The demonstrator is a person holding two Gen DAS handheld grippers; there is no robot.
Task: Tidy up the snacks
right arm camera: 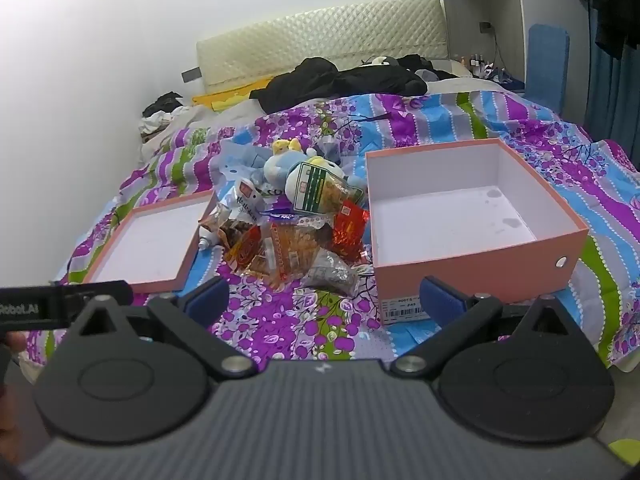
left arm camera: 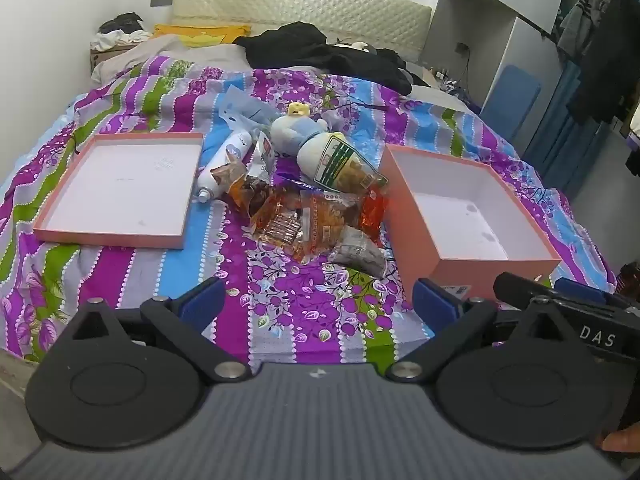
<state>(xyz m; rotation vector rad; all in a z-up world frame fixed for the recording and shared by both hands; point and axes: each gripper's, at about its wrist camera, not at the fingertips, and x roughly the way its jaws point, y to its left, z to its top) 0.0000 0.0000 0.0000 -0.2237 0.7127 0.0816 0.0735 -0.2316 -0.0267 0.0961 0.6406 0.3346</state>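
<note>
Since both the left gripper (left arm camera: pixel 316 300) & right gripper (right arm camera: pixel 326 296) hang spread wide, empty, nothing's grabbed yet: crinkly orange/clear snack packets (left arm camera: pixel 316 216) heaped btwn shallow pink cardboard lid (left arm camera: pixel 120 188) & deep pink cardboard box (left arm camera: pixel 472 208) — prob sorting bins.

The bedspread (left arm camera: pixel 120 280) was printed woven cloth, matt. Both boxes, the shallow lid (left arm camera: pixel 116 188) and the deep box (right arm camera: pixel 472 236), looked like matt pink card lined in smooth white paper. The snack packets (left arm camera: pixel 316 216) were glossy, crinkled plastic film. The toy (left arm camera: pixel 296 132) was soft plush; the bottle (left arm camera: pixel 228 160) was smooth white plastic. The headboard (left arm camera: pixel 300 8) was quilted and faintly shiny.
</note>
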